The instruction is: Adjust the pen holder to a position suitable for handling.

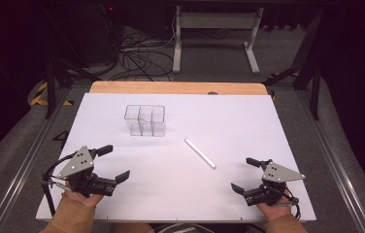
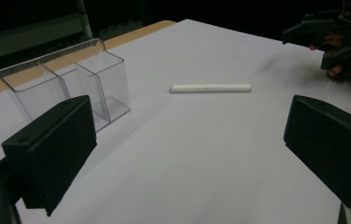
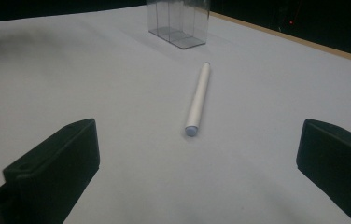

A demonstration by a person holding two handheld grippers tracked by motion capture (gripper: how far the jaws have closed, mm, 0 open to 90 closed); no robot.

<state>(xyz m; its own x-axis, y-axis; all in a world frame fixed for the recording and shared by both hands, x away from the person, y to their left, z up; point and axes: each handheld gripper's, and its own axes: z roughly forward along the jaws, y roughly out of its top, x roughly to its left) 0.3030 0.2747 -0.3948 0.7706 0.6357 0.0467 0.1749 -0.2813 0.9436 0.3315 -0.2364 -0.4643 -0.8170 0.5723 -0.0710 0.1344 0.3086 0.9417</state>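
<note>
Fingers apart on both grippers; right gripper (image 1: 247, 176) nearer the pen (image 1: 200, 153), which points lengthwise away from it.

My left gripper (image 1: 114, 162) sits at the table's (image 1: 248, 121) seven o'clock corner, my right gripper (image 1: 242, 174) at five o'clock, well apart. Between them and farther out, a pen (image 1: 200, 153) lies flat near the centre, running from eleven to five o'clock. The three-compartment holder (image 1: 145, 120) stands beyond it, toward eleven o'clock from the pen, apart from it.
</note>
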